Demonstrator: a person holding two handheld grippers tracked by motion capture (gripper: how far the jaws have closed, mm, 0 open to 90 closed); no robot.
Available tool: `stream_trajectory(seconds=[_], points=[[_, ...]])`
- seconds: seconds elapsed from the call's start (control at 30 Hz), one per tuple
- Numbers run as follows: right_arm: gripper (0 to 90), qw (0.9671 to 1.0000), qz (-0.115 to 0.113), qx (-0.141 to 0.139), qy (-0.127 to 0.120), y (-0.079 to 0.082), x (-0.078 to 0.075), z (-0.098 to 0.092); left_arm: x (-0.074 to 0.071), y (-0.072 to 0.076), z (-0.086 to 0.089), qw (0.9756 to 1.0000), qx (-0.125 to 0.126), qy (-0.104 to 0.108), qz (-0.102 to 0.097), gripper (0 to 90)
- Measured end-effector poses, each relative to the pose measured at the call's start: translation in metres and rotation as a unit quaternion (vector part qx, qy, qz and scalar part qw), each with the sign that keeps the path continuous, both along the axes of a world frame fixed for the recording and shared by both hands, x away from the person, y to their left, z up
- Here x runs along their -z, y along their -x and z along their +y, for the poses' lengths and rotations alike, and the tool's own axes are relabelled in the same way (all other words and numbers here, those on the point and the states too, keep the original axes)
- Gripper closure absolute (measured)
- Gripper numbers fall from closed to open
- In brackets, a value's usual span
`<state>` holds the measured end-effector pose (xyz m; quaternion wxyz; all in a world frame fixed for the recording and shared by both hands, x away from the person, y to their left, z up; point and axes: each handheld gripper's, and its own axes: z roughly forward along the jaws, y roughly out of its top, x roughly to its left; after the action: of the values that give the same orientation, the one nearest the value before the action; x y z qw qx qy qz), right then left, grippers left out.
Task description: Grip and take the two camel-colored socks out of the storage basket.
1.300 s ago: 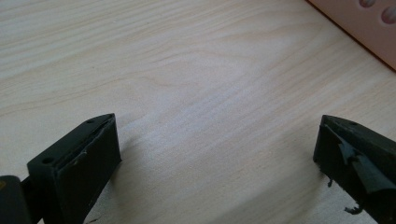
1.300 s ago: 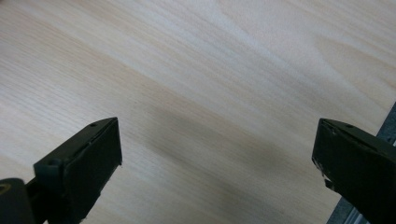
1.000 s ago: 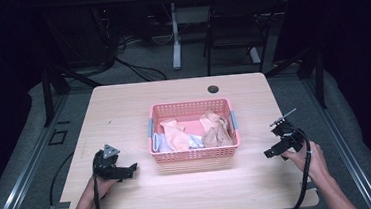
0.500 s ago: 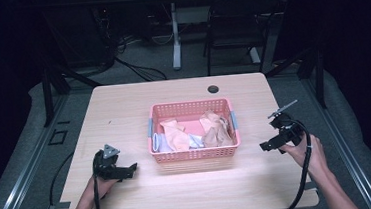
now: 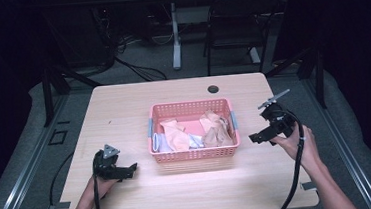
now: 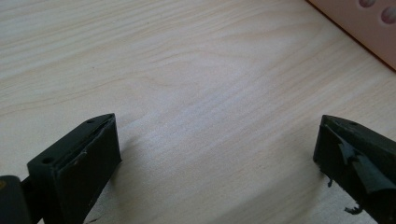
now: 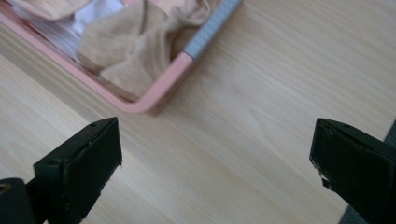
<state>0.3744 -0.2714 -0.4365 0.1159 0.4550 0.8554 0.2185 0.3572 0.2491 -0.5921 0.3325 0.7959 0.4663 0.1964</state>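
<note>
While both hands sit near the worktop's (image 5: 124, 114) front edge, the left claw (image 5: 126, 170) rests low on the wood at the front left, jaws spread wide with nothing between them; its own view shows bare wood grain between the two black jaws and a corner of the basket (image 6: 369, 28) at the upper right. A cable (image 5: 97, 206) trails from it back along the left forearm. Over on the right, the right claw (image 5: 256, 138) is held above the wood just beside the basket's right end, pointing toward it, jaws also gaping and empty; in the right gripper view the pink basket (image 7: 159, 95) corner lies ahead between the jaws, not touched, with its grey handle (image 7: 212, 28) along the rim. Centre of the worktop, the basket (image 5: 193, 154) stands between the two claws, nearer the right one. Inside it lie crumpled cloths (image 5: 176, 135): orange and peach ones in the middle, a tan one (image 5: 217, 134) toward the right end, and something pale bluish-white at the left. Farther back, a dark round hole (image 5: 213, 88) sits in the wood near the far edge. Beyond the worktop stands a chair (image 5: 233, 30) on the grey floor
</note>
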Motion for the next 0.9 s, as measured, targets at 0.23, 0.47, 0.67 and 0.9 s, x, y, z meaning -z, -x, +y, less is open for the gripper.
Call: stream_trajectory(seconds=[0.23, 0.47, 0.67, 0.9], points=[[2.1, 0.9992, 0.001, -0.04, 0.005, -0.013, -0.009, 0.036, 0.0, 0.0, 0.0, 1.0, 0.0, 0.0, 0.0, 0.3], [2.4, 0.9972, 0.009, -0.074, 0.004, -0.025, -0.007, 0.069, 0.0, 0.0, 0.0, 1.0, 0.001, 0.0, 0.0, 0.3], [5.5, 0.9963, 0.019, -0.083, -0.005, -0.035, 0.002, 0.086, 0.0, 0.0, 0.0, 1.0, 0.001, 0.0, 0.0, 0.3], [7.8, 0.9947, 0.046, -0.092, -0.006, -0.05, 0.023, 0.099, 0.0, 0.0, 0.0, 1.0, 0.0, 0.0, 0.0, 0.3]])
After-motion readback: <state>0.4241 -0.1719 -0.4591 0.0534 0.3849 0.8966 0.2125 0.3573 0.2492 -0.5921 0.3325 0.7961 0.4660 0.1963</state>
